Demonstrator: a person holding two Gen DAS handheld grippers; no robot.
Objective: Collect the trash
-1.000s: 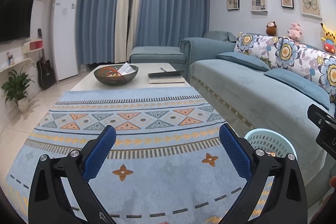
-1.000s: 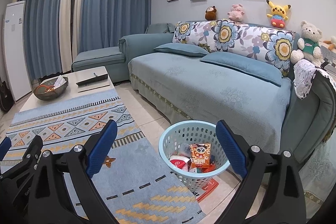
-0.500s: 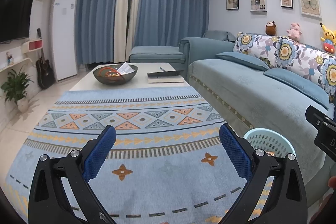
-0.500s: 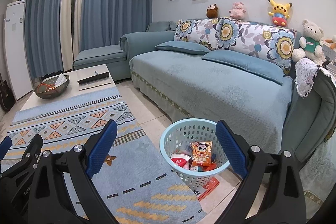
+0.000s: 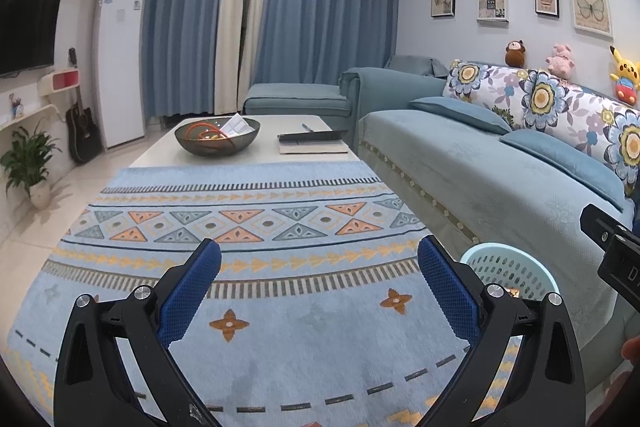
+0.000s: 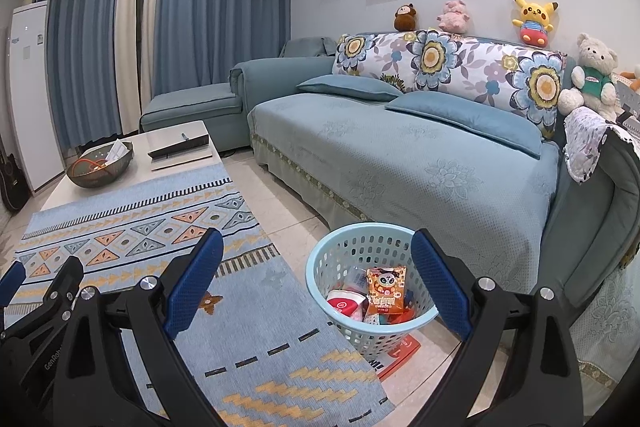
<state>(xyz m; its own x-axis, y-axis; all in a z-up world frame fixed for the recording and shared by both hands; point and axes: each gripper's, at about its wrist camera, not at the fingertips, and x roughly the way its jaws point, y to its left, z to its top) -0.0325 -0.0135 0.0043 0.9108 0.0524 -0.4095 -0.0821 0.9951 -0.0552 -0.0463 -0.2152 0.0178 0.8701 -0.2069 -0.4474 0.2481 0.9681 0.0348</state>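
A light blue perforated basket (image 6: pixel 370 245) stands on the floor between the rug and the sofa. It holds several wrappers, among them an orange panda snack packet (image 6: pixel 386 291) and a red-and-white cup (image 6: pixel 345 305). My right gripper (image 6: pixel 316 259) is open and empty, above and in front of the basket. My left gripper (image 5: pixel 318 261) is open and empty over the rug; the basket (image 5: pixel 512 267) shows past its right finger. The left gripper's body (image 6: pixel 36 303) shows at the left of the right wrist view.
A patterned blue rug (image 5: pixel 248 227) covers the floor. A white coffee table (image 5: pixel 256 147) holds a dark bowl (image 5: pixel 218 137) and a book. A blue sofa (image 6: pixel 400 163) runs along the right. A red flat item (image 6: pixel 400 353) lies under the basket.
Both grippers rose and drew back slightly; the basket sits a little lower and farther in the right wrist view. Both stay open and empty.
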